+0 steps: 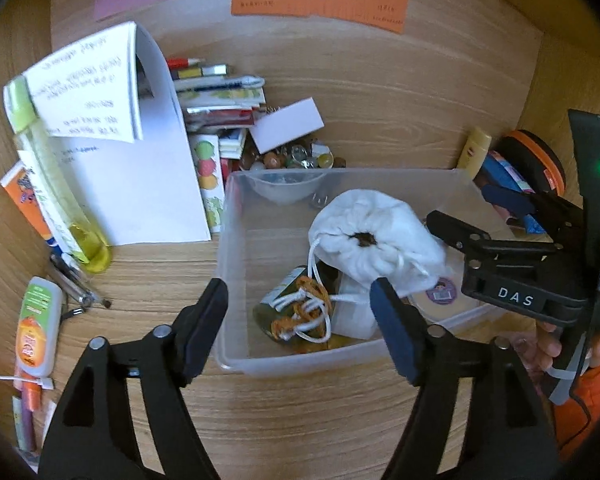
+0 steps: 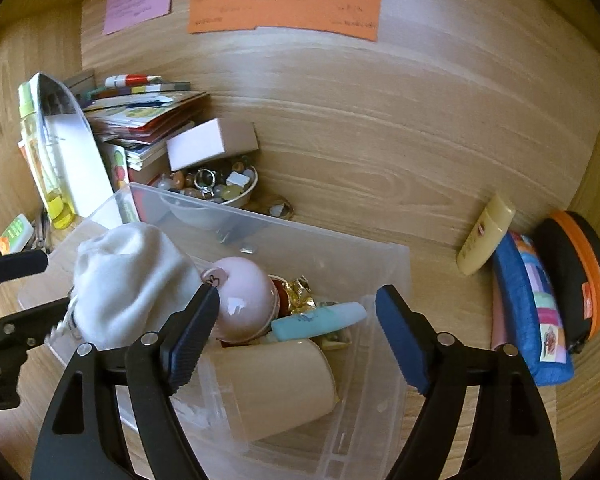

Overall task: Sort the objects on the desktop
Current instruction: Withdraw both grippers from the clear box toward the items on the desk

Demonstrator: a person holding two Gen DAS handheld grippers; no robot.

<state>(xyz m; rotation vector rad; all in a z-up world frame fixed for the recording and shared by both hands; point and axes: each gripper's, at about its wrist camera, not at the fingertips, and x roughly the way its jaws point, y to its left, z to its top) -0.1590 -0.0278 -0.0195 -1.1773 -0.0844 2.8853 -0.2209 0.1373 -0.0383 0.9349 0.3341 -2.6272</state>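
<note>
A: Several items are already in the clear bin (image 1: 236, 264) on the counter (image 1: 380, 100): white drawstring pouch (image 1: 376, 236), tan cup (image 2: 276, 388) on its side, pink round case (image 2: 244, 304), pale blue tube (image 2: 320, 320), gold-foil bits.

B: Entered. Left outside, largest first?

A: White folded paper stand (image 1: 148, 184) with a green-capped bottle (image 1: 60, 184) leaning beside it; stack of books and pens (image 1: 220, 96); blue patterned pouch (image 2: 528, 312) and black-and-orange case (image 2: 580, 276), touching, well to the right; white box (image 2: 212, 144); bowl of beads and rings (image 2: 216, 188) just behind the bin; cream lotion tube (image 2: 486, 236); orange-labelled bottle (image 1: 36, 328) near left.

B: So partly sorted, by my reckoning. Most loose things remain?

A: That is my judgement too.

B: Grippers?

A: Left gripper (image 1: 300, 328): spread wide, holding nothing, straddling the bin's near wall. Right gripper (image 2: 296, 336): likewise released, empty, over the bin's contents.

B: Obstructions?

A: The pouch sits high at the bin's middle; the bowl presses close behind the far wall.
</note>
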